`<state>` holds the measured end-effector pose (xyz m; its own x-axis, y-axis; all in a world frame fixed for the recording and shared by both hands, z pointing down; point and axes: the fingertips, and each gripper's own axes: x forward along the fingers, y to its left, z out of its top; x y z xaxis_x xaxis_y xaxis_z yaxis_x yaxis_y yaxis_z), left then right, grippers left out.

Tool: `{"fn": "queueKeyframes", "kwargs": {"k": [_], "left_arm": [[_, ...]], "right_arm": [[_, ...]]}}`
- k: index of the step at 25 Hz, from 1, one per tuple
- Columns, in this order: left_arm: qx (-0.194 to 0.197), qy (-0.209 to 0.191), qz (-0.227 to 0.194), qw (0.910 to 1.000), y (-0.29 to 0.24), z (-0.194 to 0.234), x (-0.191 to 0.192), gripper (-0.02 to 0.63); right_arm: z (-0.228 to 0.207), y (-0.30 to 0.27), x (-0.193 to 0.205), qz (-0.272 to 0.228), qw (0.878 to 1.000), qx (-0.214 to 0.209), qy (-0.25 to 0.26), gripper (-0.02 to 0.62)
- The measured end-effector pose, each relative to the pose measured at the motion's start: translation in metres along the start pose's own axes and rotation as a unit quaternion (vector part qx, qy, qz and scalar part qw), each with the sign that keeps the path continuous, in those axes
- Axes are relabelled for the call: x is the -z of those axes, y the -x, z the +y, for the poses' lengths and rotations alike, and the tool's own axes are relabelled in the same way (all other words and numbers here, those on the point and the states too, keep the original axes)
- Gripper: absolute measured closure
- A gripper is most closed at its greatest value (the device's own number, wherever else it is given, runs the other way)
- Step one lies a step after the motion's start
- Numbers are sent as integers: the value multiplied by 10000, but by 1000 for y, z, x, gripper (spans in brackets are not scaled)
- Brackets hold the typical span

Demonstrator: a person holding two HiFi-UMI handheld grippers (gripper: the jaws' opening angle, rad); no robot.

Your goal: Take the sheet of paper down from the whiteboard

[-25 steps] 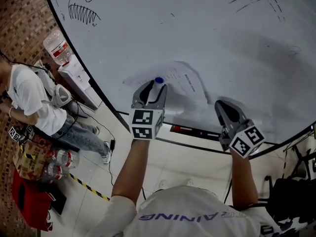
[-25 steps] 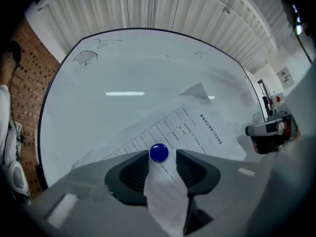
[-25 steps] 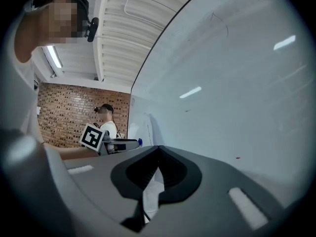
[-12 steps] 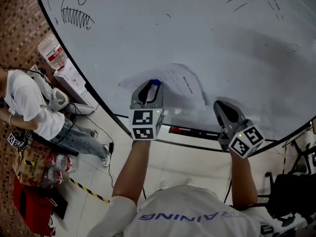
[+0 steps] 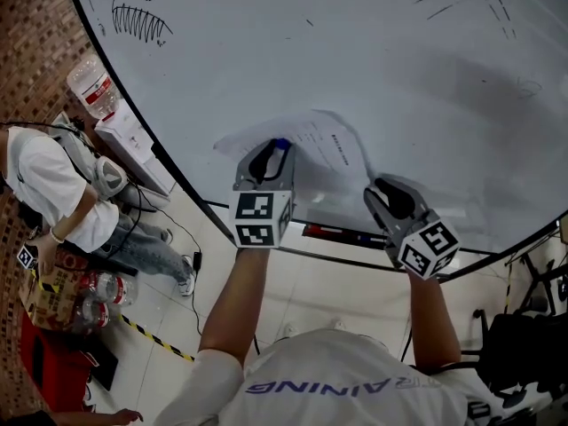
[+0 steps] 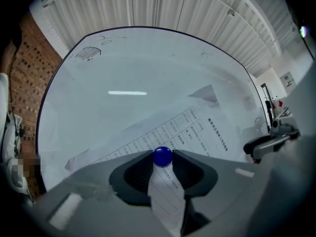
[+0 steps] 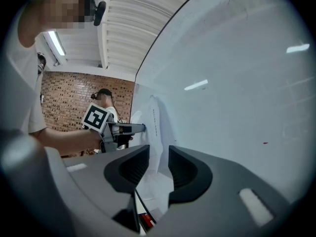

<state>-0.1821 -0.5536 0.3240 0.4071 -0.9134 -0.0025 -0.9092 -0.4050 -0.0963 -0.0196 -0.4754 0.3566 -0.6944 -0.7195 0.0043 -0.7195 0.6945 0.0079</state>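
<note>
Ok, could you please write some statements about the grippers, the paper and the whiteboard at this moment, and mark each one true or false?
1. The left gripper has its jaws closed on the blue magnet. True.
2. The right gripper is clamped shut on the sheet of paper. False: its jaws stand apart and grip nothing; the sheet only shows beyond the gap.
3. The sheet is blank. False: it carries a printed table with lines of text.
4. The whiteboard has a toothed sketch near its upper left corner in the head view. True.
5. The sheet lies on the floor. False: it is on the whiteboard, under the magnet.
</note>
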Motion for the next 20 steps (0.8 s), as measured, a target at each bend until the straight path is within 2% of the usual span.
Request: {"fn": "queueKeyframes", "kwargs": {"k": [7,9,10,20], "left_arm": [[30,69,13,10000,0,0,1,472],[60,108,17,9999,0,0,1,472],[75,125,21,9999,0,-1,1,472],[135,378,38,9992,14,3,13,472]], "right_arm": [[-2,-18,17,308,9995,26,-78,463],[-5,-18,17,301,9995,114,-66,578],[-6,-18,17,288,9995,130,-76,588],[-3,-3,11,234,9996,134,-63,588]]}}
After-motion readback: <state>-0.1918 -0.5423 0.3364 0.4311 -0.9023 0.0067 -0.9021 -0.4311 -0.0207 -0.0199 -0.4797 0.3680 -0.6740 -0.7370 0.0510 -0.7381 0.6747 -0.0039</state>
